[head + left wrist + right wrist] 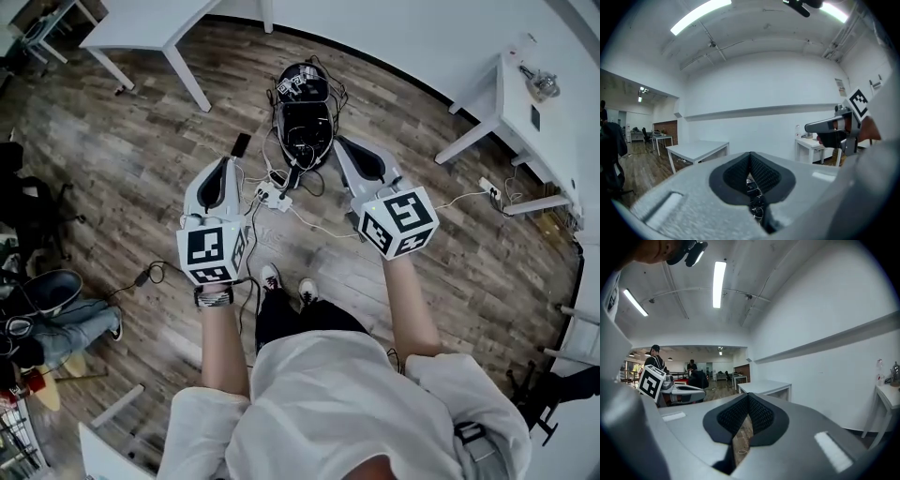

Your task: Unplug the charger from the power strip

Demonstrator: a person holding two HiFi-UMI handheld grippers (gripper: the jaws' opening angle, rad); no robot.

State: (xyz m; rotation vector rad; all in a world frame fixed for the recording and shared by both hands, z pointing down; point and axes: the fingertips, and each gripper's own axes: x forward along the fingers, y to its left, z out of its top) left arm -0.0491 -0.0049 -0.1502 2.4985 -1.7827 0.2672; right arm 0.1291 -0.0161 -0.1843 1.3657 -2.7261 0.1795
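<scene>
Far below on the wooden floor lies the white power strip (271,196), with white plugs and a dark cable on it; which one is the charger I cannot tell. My left gripper (229,162) and right gripper (344,142) are held high above it, side by side and pointing almost level, both shut with nothing between the pads. In the left gripper view the pads (751,169) meet, and tangled cables (755,206) show through the gap below them. The right gripper view shows its pads (748,411) together over bare floor (740,441).
A black piece of equipment wrapped in cables (305,117) stands just beyond the strip. A white cable (441,203) runs right to a wall socket (488,187). White tables (150,28) (525,98) stand at the back. A person's legs (70,323) are at the left.
</scene>
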